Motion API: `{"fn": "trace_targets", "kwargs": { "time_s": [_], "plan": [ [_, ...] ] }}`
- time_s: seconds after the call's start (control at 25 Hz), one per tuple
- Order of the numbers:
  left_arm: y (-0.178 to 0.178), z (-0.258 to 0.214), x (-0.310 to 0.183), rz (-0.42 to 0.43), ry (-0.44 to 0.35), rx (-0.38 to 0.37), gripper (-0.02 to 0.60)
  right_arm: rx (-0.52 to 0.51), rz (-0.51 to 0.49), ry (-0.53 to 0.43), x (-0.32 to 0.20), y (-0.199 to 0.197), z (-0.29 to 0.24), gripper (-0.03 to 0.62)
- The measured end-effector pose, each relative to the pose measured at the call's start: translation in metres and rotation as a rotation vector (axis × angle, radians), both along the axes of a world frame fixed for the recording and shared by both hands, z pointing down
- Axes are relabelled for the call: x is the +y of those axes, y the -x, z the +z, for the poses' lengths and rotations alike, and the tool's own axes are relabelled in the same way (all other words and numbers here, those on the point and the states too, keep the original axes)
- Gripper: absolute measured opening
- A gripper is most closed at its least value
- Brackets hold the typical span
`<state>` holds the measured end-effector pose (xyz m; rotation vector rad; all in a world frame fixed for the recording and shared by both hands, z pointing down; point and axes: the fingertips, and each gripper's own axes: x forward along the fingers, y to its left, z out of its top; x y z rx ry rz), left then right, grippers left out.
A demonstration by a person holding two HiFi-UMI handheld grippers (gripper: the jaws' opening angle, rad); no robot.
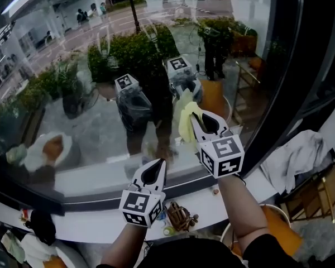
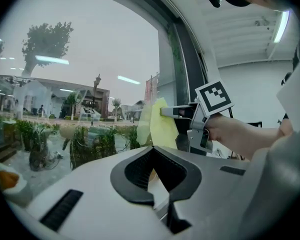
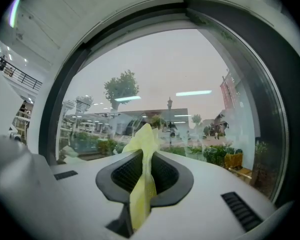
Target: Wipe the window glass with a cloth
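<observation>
A large curved window glass [image 1: 100,82] fills the head view, with a street and shrubs behind it and both grippers mirrored in it. My right gripper [image 1: 194,115] is shut on a pale yellow cloth [image 1: 187,119], whose free end is pressed at or very near the pane. The cloth [image 3: 142,179] runs pinched between the jaws in the right gripper view. My left gripper [image 1: 159,162] sits lower and to the left, shut with nothing in it, near the sill. The left gripper view shows the cloth [image 2: 157,121] and the right gripper [image 2: 165,112] beside the glass.
A dark window frame [image 1: 285,94] curves down the right side. A white sill [image 1: 100,177] runs under the glass. Below it are small items on a ledge [image 1: 178,216], an orange stool [image 1: 273,228] and a white cloth heap [image 1: 296,158] at right.
</observation>
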<state>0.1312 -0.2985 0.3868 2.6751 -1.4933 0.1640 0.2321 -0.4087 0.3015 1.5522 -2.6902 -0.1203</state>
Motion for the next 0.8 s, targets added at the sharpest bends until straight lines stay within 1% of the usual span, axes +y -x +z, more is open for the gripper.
{"fn": "trace_targets", "kwargs": {
  "time_s": [0.16,0.24,0.32,0.4,0.48,0.6,0.8],
  "plan": [
    [0.013,-0.001,-0.003,0.017,-0.022,-0.014,0.008,0.003,0.034,0.004,0.000,-0.002,0.001,0.057],
    [0.011,-0.002,-0.004,0.020,-0.017,-0.007,0.008,0.003,0.056,0.007,-0.002,-0.014,0.003,0.057],
    [-0.011,0.001,-0.010,0.016,-0.010,0.002,0.008,-0.002,0.079,0.016,-0.009,-0.048,0.011,0.057],
    [-0.035,0.006,-0.016,0.019,-0.009,-0.006,0.008,-0.016,0.102,0.026,-0.017,-0.084,0.019,0.057],
    [-0.046,0.010,-0.020,0.030,-0.012,-0.023,0.008,-0.033,0.115,0.031,-0.021,-0.103,0.023,0.058],
    [-0.049,0.010,-0.022,0.029,-0.001,-0.012,0.008,-0.047,0.122,0.026,-0.021,-0.106,0.023,0.058],
    [-0.048,0.014,-0.025,0.031,-0.004,-0.016,0.008,-0.046,0.124,0.019,-0.021,-0.105,0.025,0.057]
  ]
}}
